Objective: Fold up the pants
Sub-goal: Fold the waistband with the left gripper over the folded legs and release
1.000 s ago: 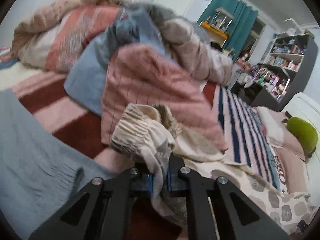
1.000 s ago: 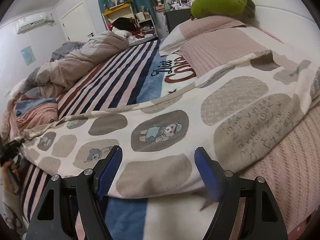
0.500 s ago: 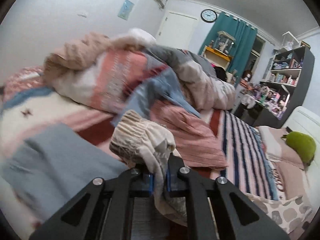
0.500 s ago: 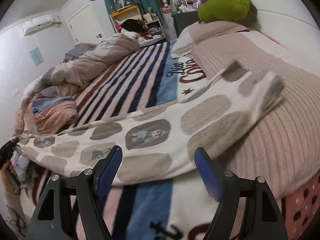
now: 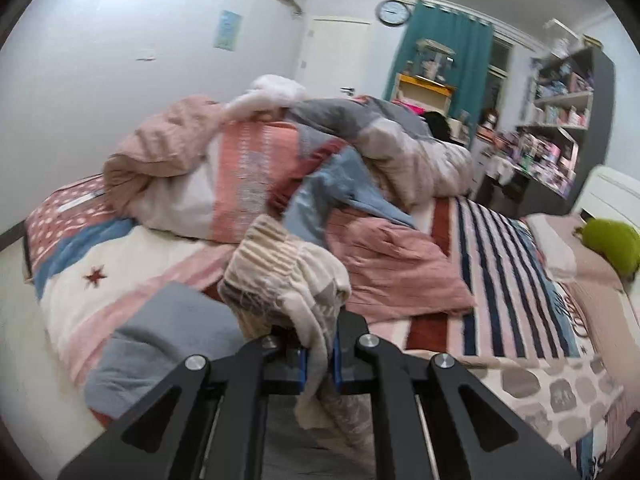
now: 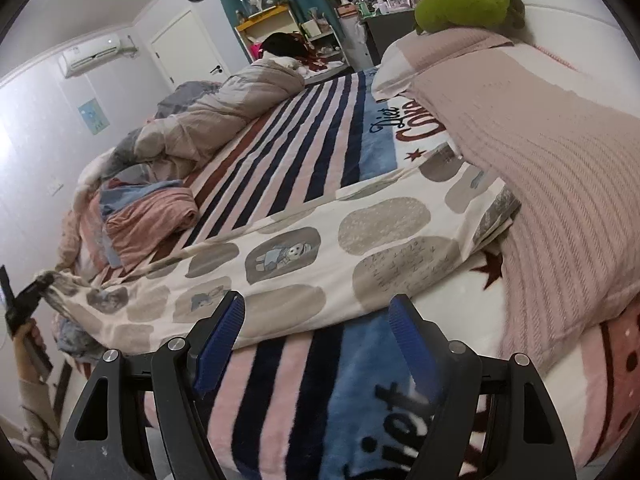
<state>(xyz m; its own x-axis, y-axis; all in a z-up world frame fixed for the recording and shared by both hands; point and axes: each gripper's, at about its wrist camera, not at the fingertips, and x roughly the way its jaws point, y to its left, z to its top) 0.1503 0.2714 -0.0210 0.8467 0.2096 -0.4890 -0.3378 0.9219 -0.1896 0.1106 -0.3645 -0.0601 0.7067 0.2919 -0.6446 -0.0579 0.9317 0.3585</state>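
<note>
On the striped blanket (image 6: 304,160), which I take as the landmark, the pants (image 6: 320,264) are now lying stretched in a long band across it, from the knitted pillow (image 6: 560,168) side to the near left edge. Half a second ago the leg ends were still falling toward the pillow; now they are resting flat just beside it. So I judge the laying-out step is nearly finished and the first fold can come soon.

The left gripper (image 5: 318,354) is pinching the elastic waistband (image 5: 272,264) between its fingers, pressed together on the cloth, and it has risen compared with one second ago: its camera is now seeing more wall and the rumpled quilt pile (image 5: 280,168) at the far side of the blanket. In the right view this gripper is showing small at the left edge, holding the waist end a little above the blanket, though this part is small and not very sharp.

The right gripper (image 6: 320,344) is hovering with its fingers spread wide and nothing between them, low over the near edge of the blanket, pointing at the middle of the pants. A green plush (image 6: 464,0) is sitting beyond the pillow.
</note>
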